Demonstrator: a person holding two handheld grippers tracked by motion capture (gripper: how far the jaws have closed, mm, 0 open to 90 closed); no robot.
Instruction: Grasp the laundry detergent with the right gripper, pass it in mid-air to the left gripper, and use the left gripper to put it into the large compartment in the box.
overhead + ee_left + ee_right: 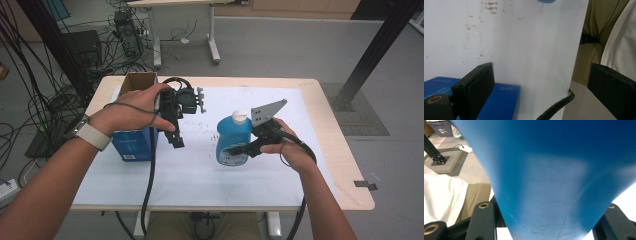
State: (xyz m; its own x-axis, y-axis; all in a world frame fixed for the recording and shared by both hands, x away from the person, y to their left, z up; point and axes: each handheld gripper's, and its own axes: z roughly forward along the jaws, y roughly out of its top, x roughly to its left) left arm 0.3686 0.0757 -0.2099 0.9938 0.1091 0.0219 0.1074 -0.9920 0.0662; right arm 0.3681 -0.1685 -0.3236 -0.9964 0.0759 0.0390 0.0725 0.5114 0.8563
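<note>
Right gripper (pixel 239 150) is pinching the blue detergent bottle (pixel 233 140) across its lower body, its two black jaws pressing on either side of the blue plastic in the right gripper view. That bottle is standing close to upright near the middle of the white table mat (pixel 200 180), its long axis running vertically and its white cap (pixel 241 116) pointing up and slightly toward the far side. Open mat is lying all around it, with a broad bare stretch toward the near edge and more toward the right edge. Left gripper (pixel 176 141) is hovering to the left with jaws spread wide and nothing between them, just beside the blue cardboard box (pixel 134 142), whose open flaps are sitting near the table's far left corner.
</note>
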